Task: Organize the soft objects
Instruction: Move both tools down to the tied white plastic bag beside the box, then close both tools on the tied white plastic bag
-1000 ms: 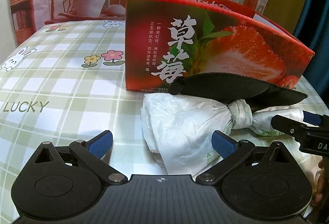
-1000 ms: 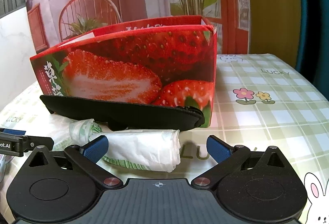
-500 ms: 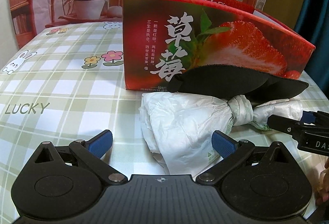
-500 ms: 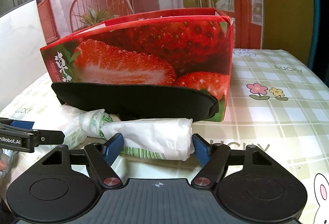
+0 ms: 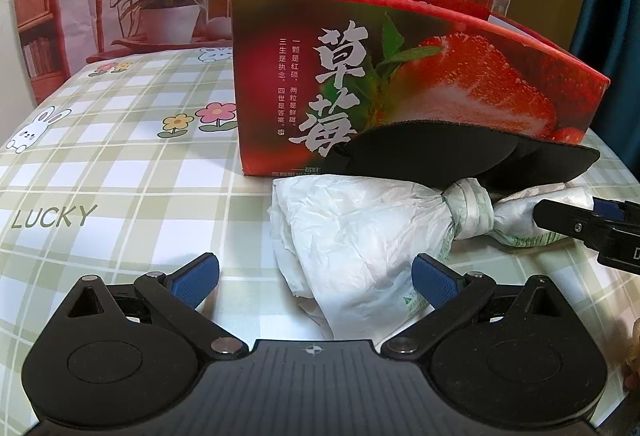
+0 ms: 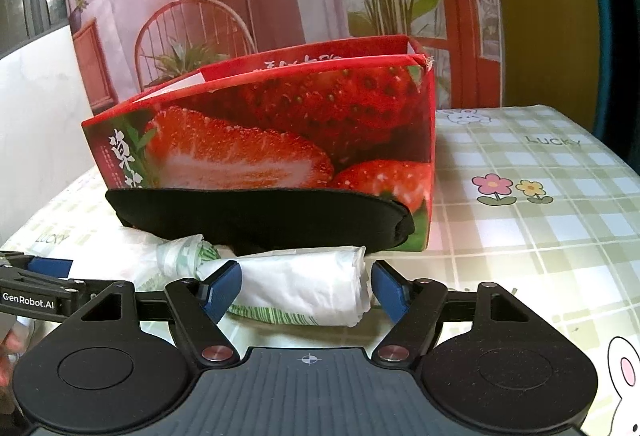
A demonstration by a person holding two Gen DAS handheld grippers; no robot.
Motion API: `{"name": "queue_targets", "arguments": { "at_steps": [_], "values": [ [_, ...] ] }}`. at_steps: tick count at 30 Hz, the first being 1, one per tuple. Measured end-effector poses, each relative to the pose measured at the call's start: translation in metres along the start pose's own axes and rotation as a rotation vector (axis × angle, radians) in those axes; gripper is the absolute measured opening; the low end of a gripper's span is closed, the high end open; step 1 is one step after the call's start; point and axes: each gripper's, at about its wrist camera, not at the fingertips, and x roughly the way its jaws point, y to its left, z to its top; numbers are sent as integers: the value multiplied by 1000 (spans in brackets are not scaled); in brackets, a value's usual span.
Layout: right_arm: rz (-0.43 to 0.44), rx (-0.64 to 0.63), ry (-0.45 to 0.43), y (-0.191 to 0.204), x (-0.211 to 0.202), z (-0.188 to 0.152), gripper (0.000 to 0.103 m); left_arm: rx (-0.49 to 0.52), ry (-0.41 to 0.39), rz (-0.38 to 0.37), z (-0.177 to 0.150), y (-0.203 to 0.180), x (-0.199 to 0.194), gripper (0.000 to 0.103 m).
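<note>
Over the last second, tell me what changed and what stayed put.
The right gripper drew its fingers in around the rolled end of the knotted white plastic bag and its jaws are closing; a sliver of gap remains on the right. The left gripper stayed open, and the black pad and strawberry box are unmoved.

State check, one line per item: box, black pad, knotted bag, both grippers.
strawberry box: upright on the table, top open.
black pad: leaning against the box front, not held.
plastic bag: knotted, lying on the table.
left gripper: jaws open, bag's wide end between them.
right gripper: jaws closing around the bag's rolled end.
</note>
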Motion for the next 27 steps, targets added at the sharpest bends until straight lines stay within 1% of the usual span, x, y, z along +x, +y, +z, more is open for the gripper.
{"name": "queue_targets", "arguments": {
  "at_steps": [2,3,4,8,9,10,11,14,15,16,17,19,22,27],
  "values": [
    [2,0,2,0,0,0,60,0,1,-3,0,0,0,103],
    [3,4,2,-1,0,0,55,-2,2,-8,0,1,-1,103],
    [4,8,3,-2,0,0,53,-7,3,-12,1,2,-1,103],
    [11,19,7,-3,1,-1,51,-50,7,-56,3,9,-3,101],
    [11,19,8,-2,1,-1,51,-57,1,-80,3,9,-5,96],
    [12,18,9,-2,1,-1,50,-55,-10,-106,4,9,-7,85],
    [13,17,10,-2,1,-1,50,-47,-17,-119,4,7,-8,80],
    [12,20,12,-2,2,-1,50,-12,-52,-112,4,1,-13,70],
    [12,23,12,-2,2,-1,49,-12,-53,-111,5,0,-13,63],
    [10,24,12,-2,2,-1,49,-19,-49,-112,5,2,-12,58],
    [4,27,11,-3,2,-1,49,-31,-47,-121,5,4,-11,57],
    [7,36,15,-4,2,-1,49,-52,-51,-132,5,7,-11,48],
    [4,37,16,-5,2,-2,49,-54,-59,-142,6,9,-12,41],
    [4,40,17,-4,2,-2,49,-49,-59,-142,4,10,-13,41]
  ]
}}
